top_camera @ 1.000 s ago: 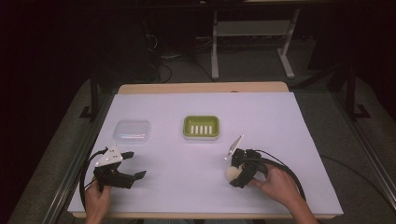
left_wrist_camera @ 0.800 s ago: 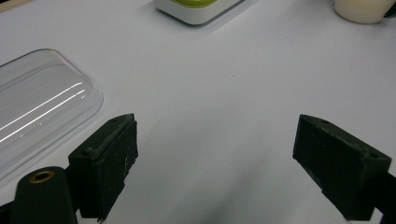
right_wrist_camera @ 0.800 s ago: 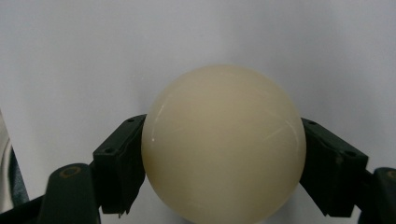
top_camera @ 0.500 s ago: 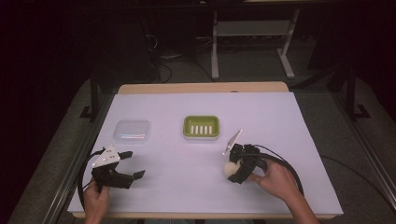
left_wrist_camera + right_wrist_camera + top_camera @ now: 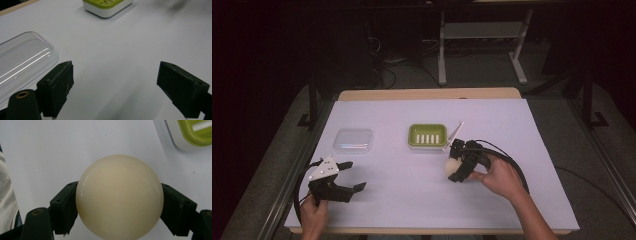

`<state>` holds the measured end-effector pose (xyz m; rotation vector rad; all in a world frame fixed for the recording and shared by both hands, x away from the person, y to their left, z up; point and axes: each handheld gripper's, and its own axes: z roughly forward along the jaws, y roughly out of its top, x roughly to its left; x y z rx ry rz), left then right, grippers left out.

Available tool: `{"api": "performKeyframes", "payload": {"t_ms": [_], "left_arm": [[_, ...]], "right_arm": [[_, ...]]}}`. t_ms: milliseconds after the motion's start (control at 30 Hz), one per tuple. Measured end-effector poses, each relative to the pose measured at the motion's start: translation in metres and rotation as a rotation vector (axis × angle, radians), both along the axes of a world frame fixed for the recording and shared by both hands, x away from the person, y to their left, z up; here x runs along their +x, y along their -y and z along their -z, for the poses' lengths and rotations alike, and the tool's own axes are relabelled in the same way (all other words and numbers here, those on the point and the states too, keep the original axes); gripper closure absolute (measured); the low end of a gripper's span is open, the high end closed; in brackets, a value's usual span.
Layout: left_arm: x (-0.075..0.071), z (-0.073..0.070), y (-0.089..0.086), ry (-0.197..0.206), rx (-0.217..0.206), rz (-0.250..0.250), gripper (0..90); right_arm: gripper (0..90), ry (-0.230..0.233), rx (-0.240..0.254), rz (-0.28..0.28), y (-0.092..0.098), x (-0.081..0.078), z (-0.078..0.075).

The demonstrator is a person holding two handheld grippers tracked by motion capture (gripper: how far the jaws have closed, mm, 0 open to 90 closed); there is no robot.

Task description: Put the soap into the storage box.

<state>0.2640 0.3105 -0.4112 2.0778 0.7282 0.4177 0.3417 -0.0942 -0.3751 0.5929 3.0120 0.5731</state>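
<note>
A cream ball [image 5: 453, 166] sits between the jaws of my right gripper [image 5: 457, 169], which is shut on it just in front of and to the right of the green soap dish [image 5: 427, 135]. In the right gripper view the ball [image 5: 119, 196] is pinched on both sides by the right gripper [image 5: 119, 205], with a corner of the green soap dish [image 5: 193, 133] at the upper right. My left gripper [image 5: 354, 175] rests near the table's front left, open and holding nothing. In its own view the left gripper [image 5: 120, 87] has its jaws wide apart over bare white table.
A clear plastic lid [image 5: 354, 140] lies left of the soap dish; this clear lid [image 5: 22, 62] is close to the left jaw. The soap dish [image 5: 107, 6] shows far ahead. The white table cover [image 5: 412, 200] reaches the front edge. Cables trail from both grippers.
My right gripper has carried the ball a little farther from the person, closer to the soap dish. The left gripper has stayed put, still open.
</note>
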Motion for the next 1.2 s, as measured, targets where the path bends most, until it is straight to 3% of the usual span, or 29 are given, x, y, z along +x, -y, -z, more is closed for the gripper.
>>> {"api": "performKeyframes", "payload": {"t_ms": [200,600,1200], "left_arm": [[0.0,0.0,-0.005,-0.004,-0.008,-0.019,13.3],[0.001,0.001,-0.002,-0.008,-0.01,-0.007,13.3],[0.0,0.001,-0.004,-0.01,-0.011,-0.01,13.3]], "right_arm": [[23.0,-0.013,0.006,-0.017,-0.007,0.005,-0.004],[23.0,-0.011,0.035,-0.039,-0.016,0.014,-0.016],[23.0,0.0,0.009,-0.037,-0.035,0.034,-0.034]]}}
